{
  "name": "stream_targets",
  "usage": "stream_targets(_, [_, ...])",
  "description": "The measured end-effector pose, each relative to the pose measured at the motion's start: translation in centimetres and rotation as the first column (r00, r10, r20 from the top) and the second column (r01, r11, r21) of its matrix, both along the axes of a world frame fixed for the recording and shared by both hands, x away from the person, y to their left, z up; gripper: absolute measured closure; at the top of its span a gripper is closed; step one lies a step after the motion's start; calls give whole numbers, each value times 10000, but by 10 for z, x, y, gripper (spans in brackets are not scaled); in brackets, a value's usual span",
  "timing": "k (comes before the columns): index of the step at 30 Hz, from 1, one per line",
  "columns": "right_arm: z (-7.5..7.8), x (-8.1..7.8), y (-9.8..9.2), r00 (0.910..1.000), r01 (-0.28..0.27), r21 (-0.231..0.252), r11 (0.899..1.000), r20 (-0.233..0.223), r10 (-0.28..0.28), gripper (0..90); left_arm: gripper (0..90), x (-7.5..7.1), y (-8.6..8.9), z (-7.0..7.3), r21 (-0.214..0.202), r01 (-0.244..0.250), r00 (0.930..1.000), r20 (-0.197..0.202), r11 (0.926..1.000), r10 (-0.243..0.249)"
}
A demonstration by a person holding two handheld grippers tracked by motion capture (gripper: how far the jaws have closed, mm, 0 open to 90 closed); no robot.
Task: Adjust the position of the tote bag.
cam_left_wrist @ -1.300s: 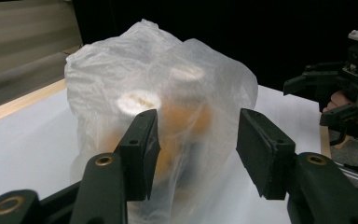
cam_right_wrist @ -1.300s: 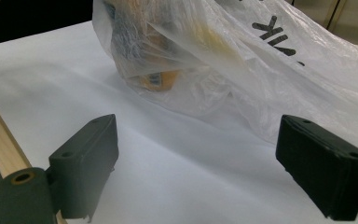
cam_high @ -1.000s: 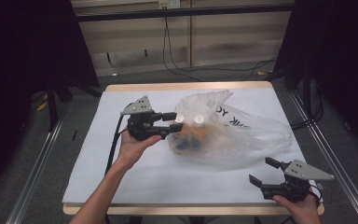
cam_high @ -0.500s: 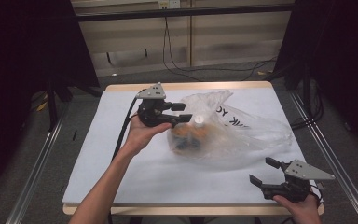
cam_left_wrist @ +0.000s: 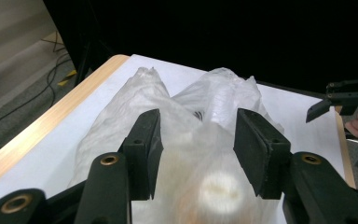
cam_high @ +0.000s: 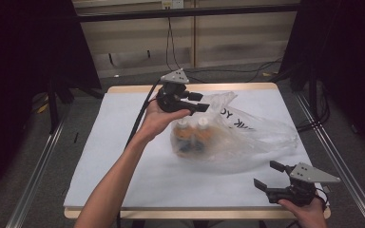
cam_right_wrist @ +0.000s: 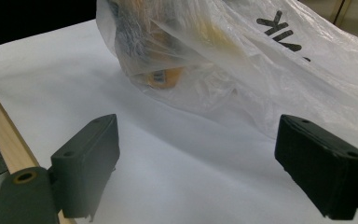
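On the white table cover (cam_high: 123, 156), centre: one clear plastic bag (cam_high: 247, 137) holding two white-capped bottles (cam_high: 192, 133). Far left, above the bag: one left gripper (cam_high: 203, 102), jaws partly apart, nothing gripped, having just closed slightly. Near right corner: one right gripper (cam_high: 267, 175), jaws wide, empty.

A table with a pale wooden edge (cam_high: 123, 89) carries a white sheet (cam_high: 123, 156) that covers nearly all of its top. Metal rails (cam_high: 33, 183) run along the grey floor (cam_high: 14, 156) on both sides of it. Black cables (cam_high: 171, 47) trail across the floor beyond the far edge, before a pale slatted wall (cam_high: 228, 33). Dark curtains (cam_high: 24, 52) hang at left and right.
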State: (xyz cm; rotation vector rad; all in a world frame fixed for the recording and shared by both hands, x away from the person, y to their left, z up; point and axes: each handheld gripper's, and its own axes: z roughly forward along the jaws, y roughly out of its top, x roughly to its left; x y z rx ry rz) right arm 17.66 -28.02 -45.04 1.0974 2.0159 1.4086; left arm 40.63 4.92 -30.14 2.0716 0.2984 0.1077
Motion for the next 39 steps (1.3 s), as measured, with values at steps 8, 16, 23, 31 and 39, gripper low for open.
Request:
stream_targets(8, [0,0,2,10000,-63,-73,10000,-15,63,135,462,12,-31,4,583,124,9998,-191,9982,-113])
stream_targets(16, [-1,0,3,9999,-154,-60,9999,-35,154,134,443,29,-47,-12,1242,-6,9987,-504,9923,69])
stream_targets(23, [-2,1,4,9998,-151,-169,9997,-113,149,134,412,45,-54,-18,1590,-449,9963,-647,9863,558])
stream_targets(31, [-2,1,4,9996,-235,-299,9993,-163,231,134,342,49,-65,-27,2242,-427,9952,-759,9736,611])
stream_targets(39, [-2,1,5,9994,-271,-246,9993,-244,265,133,401,51,-71,-30,2600,-215,9943,-949,9654,477])
